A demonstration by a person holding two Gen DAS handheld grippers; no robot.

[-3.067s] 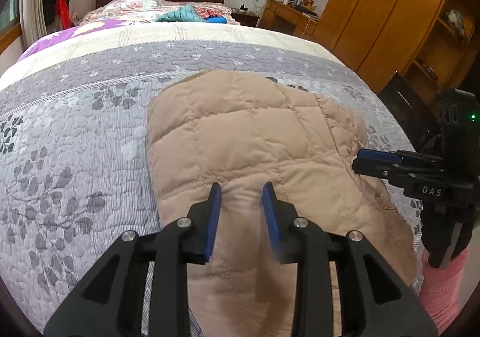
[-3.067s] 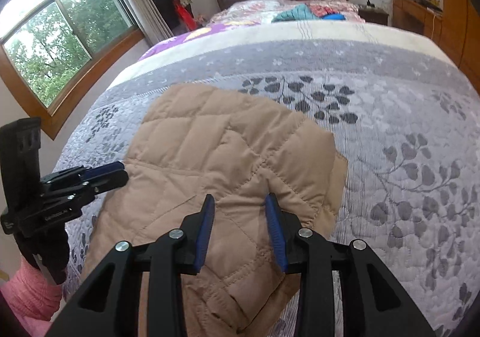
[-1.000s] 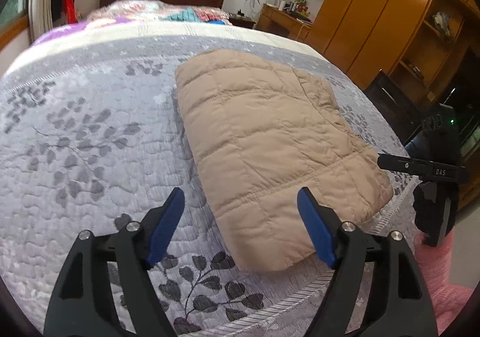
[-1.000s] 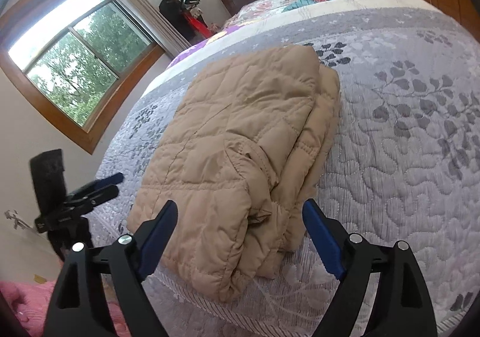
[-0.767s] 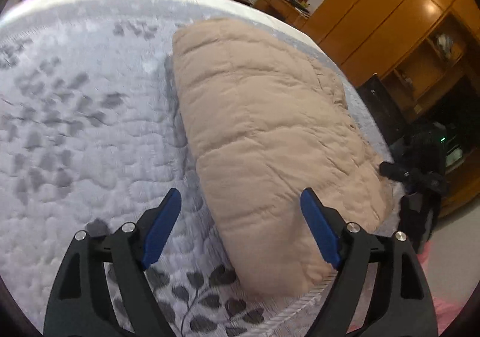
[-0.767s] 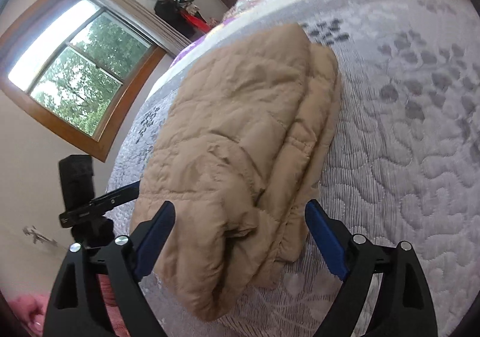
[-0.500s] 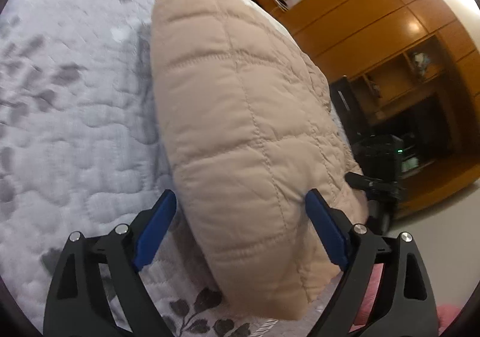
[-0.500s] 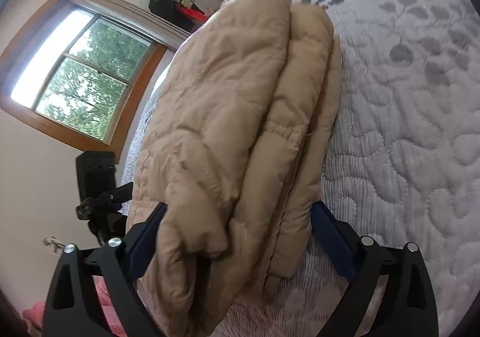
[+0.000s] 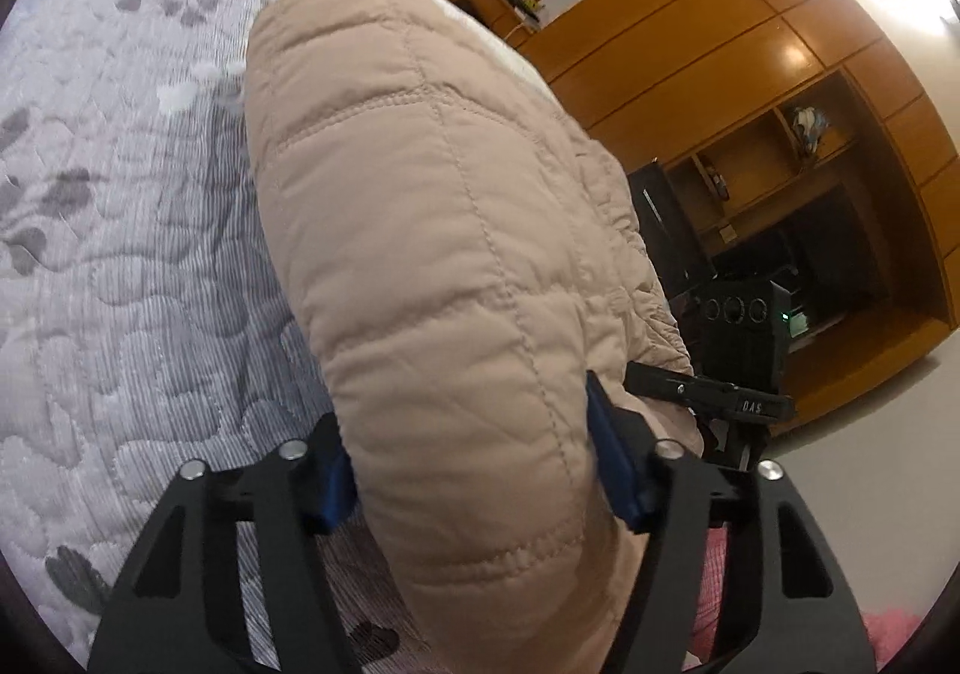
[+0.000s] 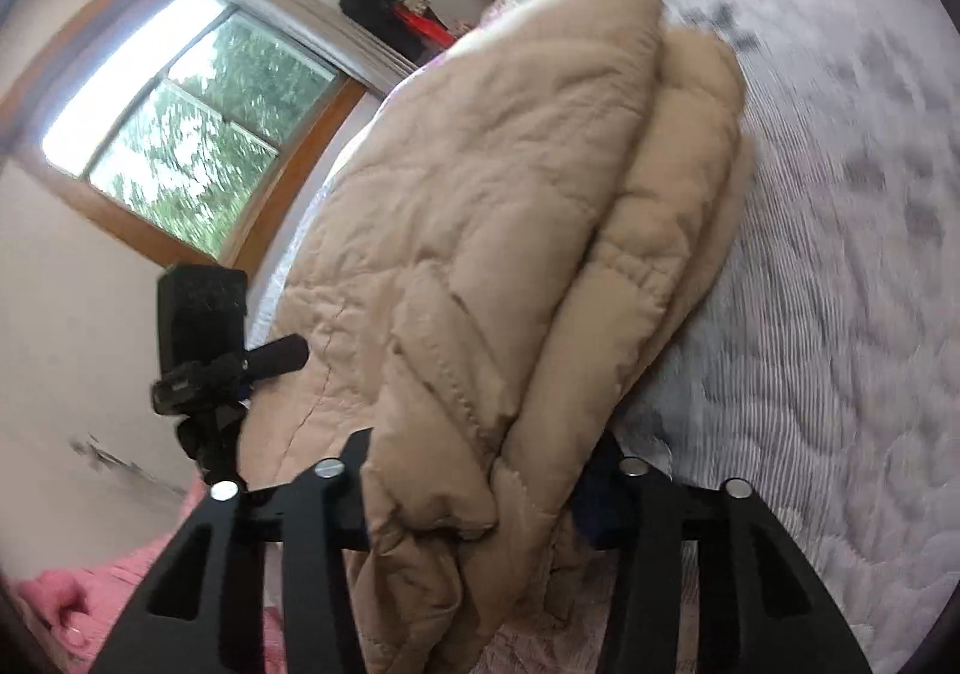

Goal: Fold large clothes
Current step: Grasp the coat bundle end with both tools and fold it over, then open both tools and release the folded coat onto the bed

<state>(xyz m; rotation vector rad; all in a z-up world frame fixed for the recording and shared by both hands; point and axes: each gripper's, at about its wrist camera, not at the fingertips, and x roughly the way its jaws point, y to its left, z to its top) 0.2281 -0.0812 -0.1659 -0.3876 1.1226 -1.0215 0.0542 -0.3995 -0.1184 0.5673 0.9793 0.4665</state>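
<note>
Both pairs of tongs are clamped on the near end of a folded tan quilted coat (image 9: 432, 230). The left tongs (image 9: 474, 458) have just been closing, and their blue pads now press into the puffy bundle from either side. A second ago they stood wide apart, short of the coat. The right tongs (image 10: 480, 488) have also just been closing and now pinch the stacked layers at the coat's other near corner; one pad is hidden by fabric. Judging from this, the folding looks largely done, and the double grip suggests the bundle is about to be lifted or folded once more.

The coat lies on a bed covered by a grey leaf-patterned quilt (image 9: 120, 266), near its foot edge. It is a thick, soft, long packet, several padded layers deep, with stitched squares across the top.
</note>
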